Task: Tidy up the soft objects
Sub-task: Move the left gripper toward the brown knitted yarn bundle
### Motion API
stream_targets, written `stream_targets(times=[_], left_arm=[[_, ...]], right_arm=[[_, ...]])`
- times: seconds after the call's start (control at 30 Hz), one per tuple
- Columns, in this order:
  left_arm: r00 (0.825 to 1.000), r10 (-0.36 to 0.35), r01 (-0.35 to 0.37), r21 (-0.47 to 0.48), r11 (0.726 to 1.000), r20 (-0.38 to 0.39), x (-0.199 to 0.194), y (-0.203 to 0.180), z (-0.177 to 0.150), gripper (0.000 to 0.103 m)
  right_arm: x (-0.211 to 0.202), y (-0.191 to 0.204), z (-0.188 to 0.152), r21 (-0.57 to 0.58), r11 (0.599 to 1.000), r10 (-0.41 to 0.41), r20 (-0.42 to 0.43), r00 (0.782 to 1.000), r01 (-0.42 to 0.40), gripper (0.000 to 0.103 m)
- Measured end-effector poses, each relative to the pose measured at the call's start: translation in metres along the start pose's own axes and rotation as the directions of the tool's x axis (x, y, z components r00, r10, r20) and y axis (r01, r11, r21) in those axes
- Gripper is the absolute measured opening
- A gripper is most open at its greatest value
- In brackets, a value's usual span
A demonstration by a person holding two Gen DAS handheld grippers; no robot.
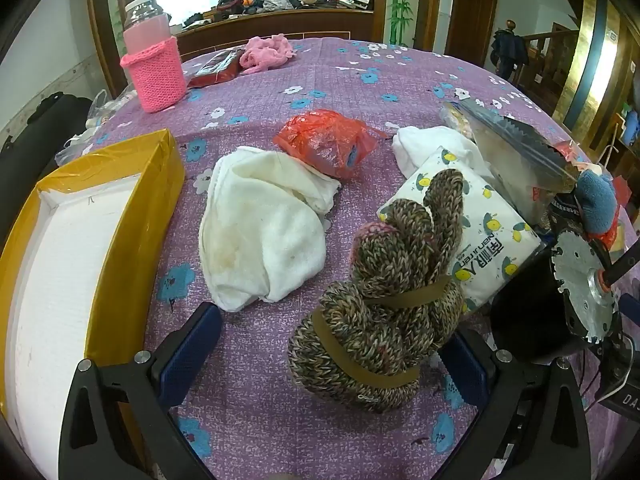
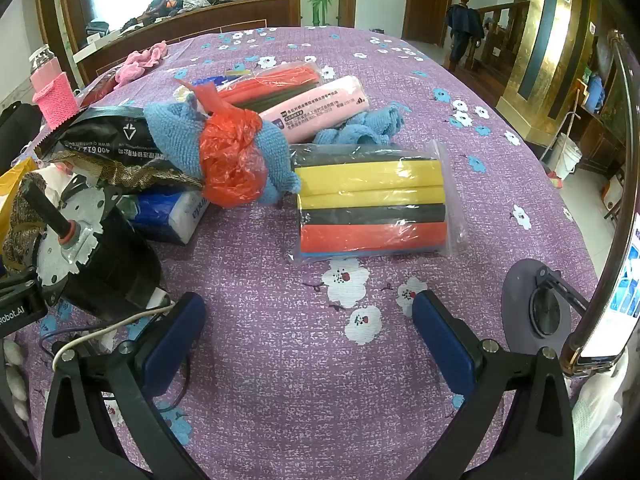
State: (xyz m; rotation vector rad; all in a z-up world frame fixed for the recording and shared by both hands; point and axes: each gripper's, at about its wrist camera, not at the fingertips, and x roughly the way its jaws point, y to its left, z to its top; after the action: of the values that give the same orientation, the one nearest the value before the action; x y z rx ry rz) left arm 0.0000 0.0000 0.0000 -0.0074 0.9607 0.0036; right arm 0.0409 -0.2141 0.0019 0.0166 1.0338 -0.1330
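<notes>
Knitted yarn bundle (image 1: 376,320) is seen between the wide-open left hand-held gripper (image 1: 324,352) pads, untouched; yellow-edged box (image 1: 132,216) at left. Right hand-held gripper (image 2: 308,344) is spread empty over bare worktop (image 2: 280,360).

The black bag (image 2: 120,136) reads "400 612…", upside down; black housing (image 2: 16,312) possibly "Robot.AI".

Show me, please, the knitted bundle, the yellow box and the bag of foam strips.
Knitted bundle (image 1: 372,320), left wrist view, middle of the yarn.
Yellow box (image 1: 132,216), left wrist view, outer side wall.
Foam strips bag (image 2: 372,204), right wrist view, middle strip.
</notes>
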Motion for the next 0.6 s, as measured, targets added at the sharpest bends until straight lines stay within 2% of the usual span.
stream_targets(times=[0.4,0.6], left_arm=[[1.0,0.025,-0.025,-0.007,1.0,-0.002,-0.004,-0.0063,-0.0033,0.102],[1.0,-0.031,0.031,0.03,0.999,-0.006,-0.0057,0.0009,-0.0056,0.102]], right_arm=[[0.0001,-0.0005,-0.0001,0.0,1.0,-0.001,0.0,1.0,0.001,0.103],[0.0002,0.0,0.0,-0.001,1.0,-0.001,0.0,1.0,0.001,0.103]])
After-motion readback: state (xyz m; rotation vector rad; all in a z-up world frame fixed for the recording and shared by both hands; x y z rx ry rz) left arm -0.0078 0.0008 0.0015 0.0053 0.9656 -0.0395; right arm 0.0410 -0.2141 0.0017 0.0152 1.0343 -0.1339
